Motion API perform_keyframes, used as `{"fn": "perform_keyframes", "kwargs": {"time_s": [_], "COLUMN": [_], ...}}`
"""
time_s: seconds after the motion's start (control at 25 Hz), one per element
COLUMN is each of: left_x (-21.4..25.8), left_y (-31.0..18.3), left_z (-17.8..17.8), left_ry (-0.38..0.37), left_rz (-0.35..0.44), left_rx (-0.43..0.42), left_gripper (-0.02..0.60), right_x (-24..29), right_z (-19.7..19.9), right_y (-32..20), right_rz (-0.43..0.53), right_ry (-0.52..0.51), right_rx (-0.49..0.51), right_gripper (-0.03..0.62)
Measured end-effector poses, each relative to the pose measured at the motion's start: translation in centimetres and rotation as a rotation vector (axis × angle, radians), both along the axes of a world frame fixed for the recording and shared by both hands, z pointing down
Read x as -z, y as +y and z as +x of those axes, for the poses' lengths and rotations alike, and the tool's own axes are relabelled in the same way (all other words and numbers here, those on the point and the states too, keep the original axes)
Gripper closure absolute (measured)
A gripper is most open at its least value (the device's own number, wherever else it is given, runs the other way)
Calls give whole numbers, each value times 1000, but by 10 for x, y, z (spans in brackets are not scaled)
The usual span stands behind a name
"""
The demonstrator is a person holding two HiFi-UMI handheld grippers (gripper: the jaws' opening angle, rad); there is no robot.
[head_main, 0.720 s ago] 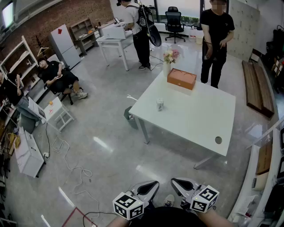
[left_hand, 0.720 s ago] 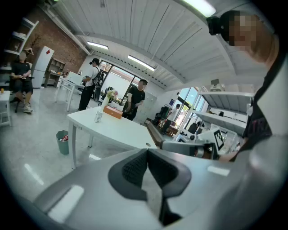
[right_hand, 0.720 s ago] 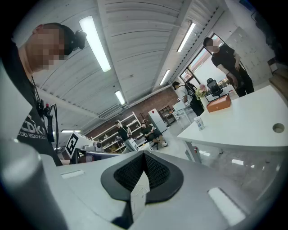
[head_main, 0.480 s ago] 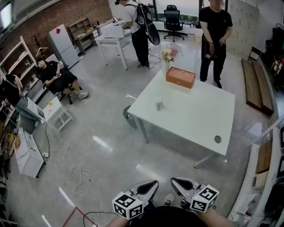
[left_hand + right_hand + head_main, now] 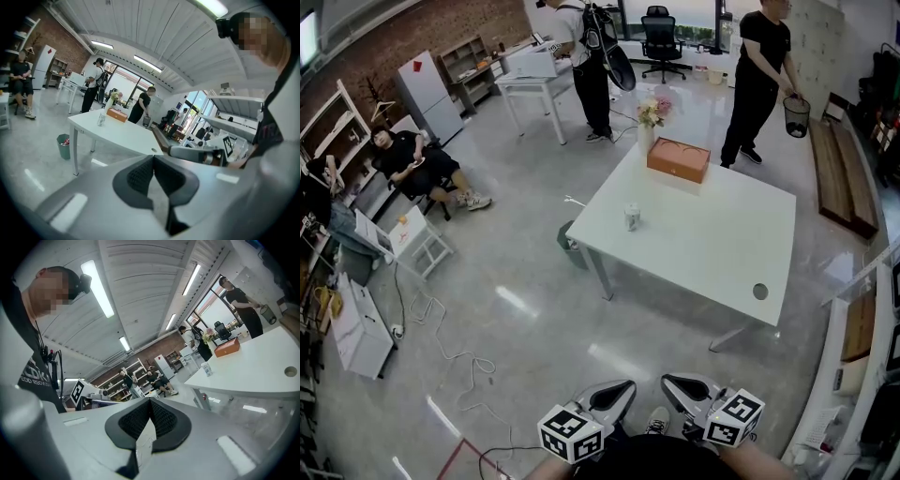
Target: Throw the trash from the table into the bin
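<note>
A crumpled clear cup (image 5: 632, 217) stands near the left edge of the white table (image 5: 712, 253); it also shows as the cup (image 5: 101, 119) and the cup (image 5: 207, 369) in the gripper views. A small green bin (image 5: 570, 246) with some trash in it sits on the floor by the table's left leg, and shows as the bin (image 5: 63, 146) in the left gripper view. My left gripper (image 5: 617, 394) and right gripper (image 5: 678, 388) are held close to my body, far from the table. Both are shut with nothing in them: left gripper (image 5: 153, 161), right gripper (image 5: 150, 404).
An orange box (image 5: 679, 159) and a flower vase (image 5: 649, 117) stand at the table's far end. A person in black (image 5: 761, 75) beyond it carries a black mesh bin (image 5: 796, 115). Another person (image 5: 592, 66) stands by a desk, one sits at left. Cables (image 5: 450, 356) lie on the floor.
The person in black behind the table has stepped to the right and now holds a black mesh bin out to the side. Both grippers have stayed where they were.
</note>
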State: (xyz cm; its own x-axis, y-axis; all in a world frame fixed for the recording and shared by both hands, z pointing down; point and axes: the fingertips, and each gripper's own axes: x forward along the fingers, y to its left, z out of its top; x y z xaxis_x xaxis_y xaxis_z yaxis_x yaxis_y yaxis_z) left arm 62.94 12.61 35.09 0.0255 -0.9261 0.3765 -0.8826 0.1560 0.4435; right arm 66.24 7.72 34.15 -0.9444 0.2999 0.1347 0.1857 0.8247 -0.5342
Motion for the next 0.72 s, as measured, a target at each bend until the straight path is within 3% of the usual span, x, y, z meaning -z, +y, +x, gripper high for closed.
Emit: {"fn": "perform_keyframes", "kwargs": {"time_s": [0.4, 0.72], "left_x": [2, 12], "left_y": [27, 58], "left_z": [-23, -72], "left_ry": [-1, -10], "left_rz": [-4, 11], "left_rx": [41, 50], "left_gripper": [575, 575], "right_x": [3, 12], "right_z": [-26, -72], "right_y": [23, 45], "right_rz": [-12, -11], "right_ry": [0, -12], "right_rx": [38, 4], "right_gripper": [600, 598]}}
